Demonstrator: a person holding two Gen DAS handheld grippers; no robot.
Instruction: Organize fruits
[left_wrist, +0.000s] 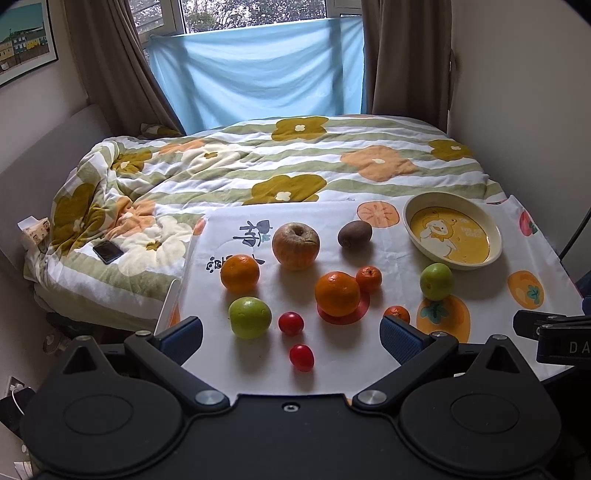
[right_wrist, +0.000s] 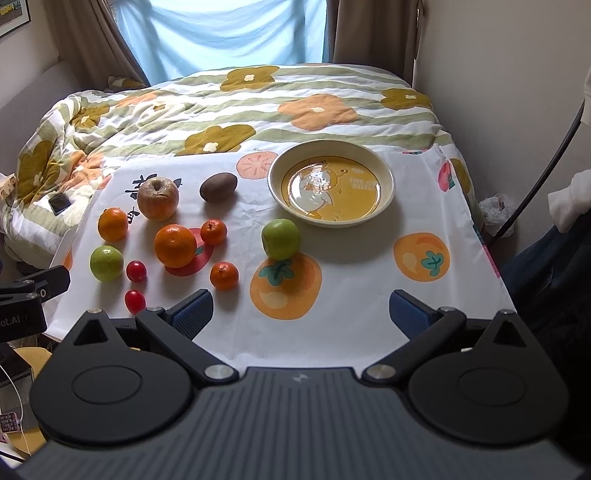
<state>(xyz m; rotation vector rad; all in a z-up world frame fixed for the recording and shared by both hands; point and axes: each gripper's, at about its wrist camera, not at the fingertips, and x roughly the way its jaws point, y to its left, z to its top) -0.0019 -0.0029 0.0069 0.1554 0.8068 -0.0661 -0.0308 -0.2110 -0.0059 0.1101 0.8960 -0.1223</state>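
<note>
Right gripper (right_wrist: 300, 314) above worktop (right_wrist: 369, 280), jaws wide apart, empty. Bowl (right_wrist: 384, 192) empty; green apple (right_wrist: 280, 239) just beside it.

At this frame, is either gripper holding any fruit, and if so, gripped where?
Nothing is held. The left gripper and the right gripper both stand open and hold nothing; all the fruit lies on the tablecloth, and the bowl has no fruit in it.

Left gripper (left_wrist: 291, 334): jaws spread wide, nothing between the blue pads (left_wrist: 400, 338), held above the near edge of the table.
Right gripper (right_wrist: 301, 314): jaws likewise spread wide and empty, blue pads (right_wrist: 408, 314) over the table's near edge, level with the left.
</note>
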